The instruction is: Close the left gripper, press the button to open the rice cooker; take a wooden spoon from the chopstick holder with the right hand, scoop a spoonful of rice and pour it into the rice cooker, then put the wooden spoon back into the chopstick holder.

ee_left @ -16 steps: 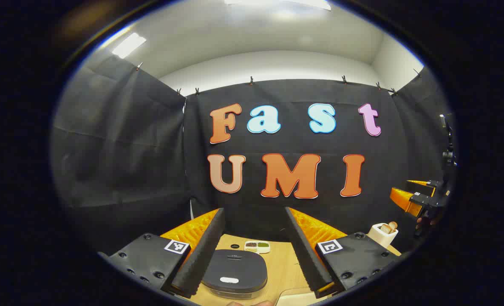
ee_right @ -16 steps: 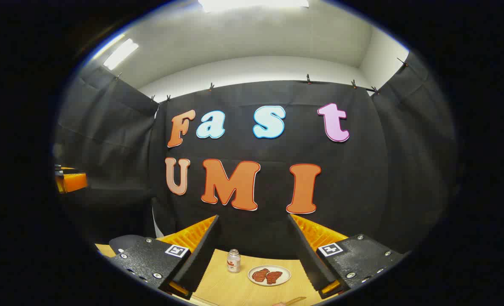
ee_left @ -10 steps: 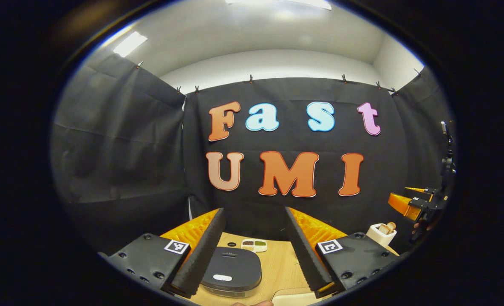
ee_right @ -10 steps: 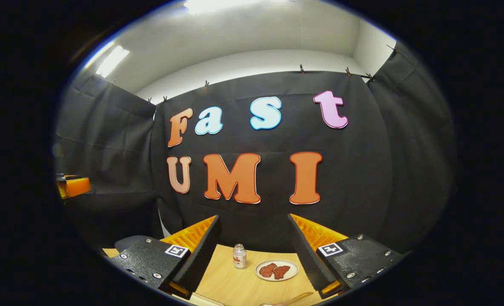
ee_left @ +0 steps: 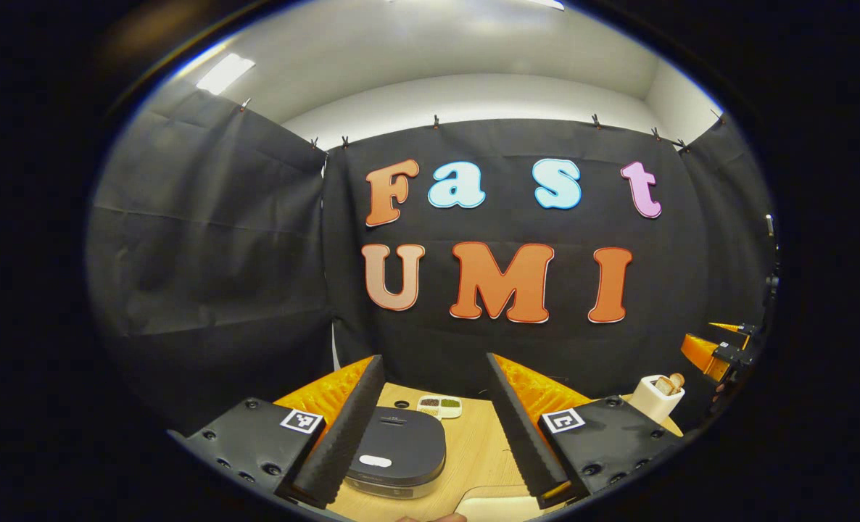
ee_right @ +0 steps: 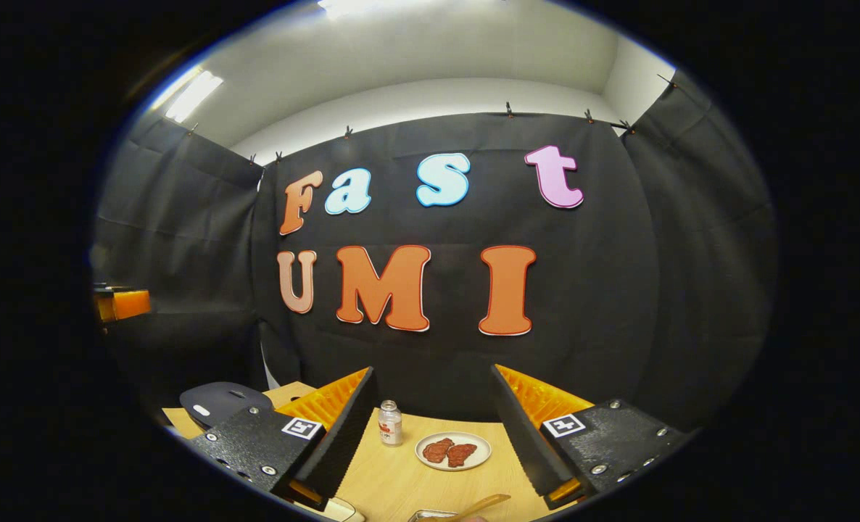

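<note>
The left claw (ee_left: pixel 430 428) hangs with jaws wide apart above the closed rice cooker (ee_left: pixel 397 453), low centre on the tabletop (ee_left: pixel 473 464). The right claw (ee_right: pixel 430 435) is likewise spread and empty. The wooden spoon (ee_left: pixel 668 384), lower right in the chopstick holder (ee_left: pixel 655 399), looks light and stiff; pinch its upright handle.

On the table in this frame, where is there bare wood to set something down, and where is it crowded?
In the right gripper view, bare wood lies in front of the small jar and the plate. In the left gripper view, a strip of table runs free right of the rice cooker. It is tighter behind the cooker, by the divided dish.
</note>
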`<action>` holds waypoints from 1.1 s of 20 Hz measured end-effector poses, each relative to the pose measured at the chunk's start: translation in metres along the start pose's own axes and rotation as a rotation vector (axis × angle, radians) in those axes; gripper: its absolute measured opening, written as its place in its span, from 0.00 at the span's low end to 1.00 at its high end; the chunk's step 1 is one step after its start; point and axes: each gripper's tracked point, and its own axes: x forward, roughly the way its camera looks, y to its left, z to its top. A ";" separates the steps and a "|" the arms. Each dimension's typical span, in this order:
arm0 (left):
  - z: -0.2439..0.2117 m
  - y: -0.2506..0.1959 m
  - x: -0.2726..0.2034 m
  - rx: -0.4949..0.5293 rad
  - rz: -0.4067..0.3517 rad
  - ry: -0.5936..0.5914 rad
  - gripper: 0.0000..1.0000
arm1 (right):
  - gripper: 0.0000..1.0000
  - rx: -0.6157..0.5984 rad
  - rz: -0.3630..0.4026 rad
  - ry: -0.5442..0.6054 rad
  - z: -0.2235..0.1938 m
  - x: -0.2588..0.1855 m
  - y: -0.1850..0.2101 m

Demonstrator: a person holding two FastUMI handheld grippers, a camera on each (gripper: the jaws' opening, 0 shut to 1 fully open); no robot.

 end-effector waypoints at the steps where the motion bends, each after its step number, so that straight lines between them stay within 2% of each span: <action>1: 0.000 0.003 0.001 -0.006 0.005 0.001 0.94 | 0.98 -0.003 -0.008 0.007 -0.001 0.001 -0.002; 4: -0.009 0.021 0.006 0.010 0.042 0.026 0.96 | 0.95 -0.020 -0.031 0.007 -0.002 0.003 -0.005; 5: -0.011 0.027 0.008 0.027 0.053 0.037 0.93 | 0.95 -0.020 -0.039 0.007 -0.004 0.006 -0.002; 8: -0.026 0.043 0.010 0.069 0.043 0.079 0.96 | 0.95 0.002 -0.075 0.027 -0.011 0.014 0.006; 9: -0.030 0.056 0.011 0.082 0.054 0.089 0.92 | 0.95 0.014 -0.083 0.033 -0.013 0.016 0.012; 10: -0.034 0.068 0.014 0.087 0.066 0.103 0.94 | 0.95 0.022 -0.092 0.034 -0.013 0.018 0.016; 11: -0.036 0.078 0.019 0.083 0.076 0.111 0.96 | 0.95 0.025 -0.098 0.035 -0.013 0.019 0.021; 12: -0.036 0.084 0.023 0.074 0.082 0.115 0.92 | 0.95 0.023 -0.102 0.035 -0.012 0.021 0.026; 14: -0.039 0.096 0.034 0.058 0.081 0.133 0.92 | 0.95 0.006 -0.114 0.040 -0.012 0.024 0.033; 16: -0.046 0.105 0.046 0.056 0.076 0.157 0.79 | 0.98 -0.012 -0.143 0.034 -0.010 0.025 0.034; 17: -0.052 0.108 0.051 0.054 0.069 0.175 0.72 | 0.95 -0.017 -0.154 0.035 -0.010 0.026 0.035; 18: -0.057 0.109 0.053 0.057 0.061 0.205 0.61 | 0.95 -0.021 -0.164 0.040 -0.011 0.025 0.036; 19: -0.061 0.123 0.059 0.064 0.108 0.215 0.50 | 0.95 -0.024 -0.172 0.045 -0.013 0.025 0.038; 20: -0.072 0.131 0.063 0.059 0.126 0.256 0.28 | 0.95 -0.026 -0.182 0.051 -0.014 0.024 0.038; 21: -0.084 0.131 0.071 0.029 0.100 0.297 0.05 | 0.95 -0.026 -0.193 0.058 -0.015 0.022 0.037; 22: -0.095 0.128 0.073 -0.015 0.085 0.343 0.11 | 0.95 -0.027 -0.206 0.063 -0.017 0.020 0.035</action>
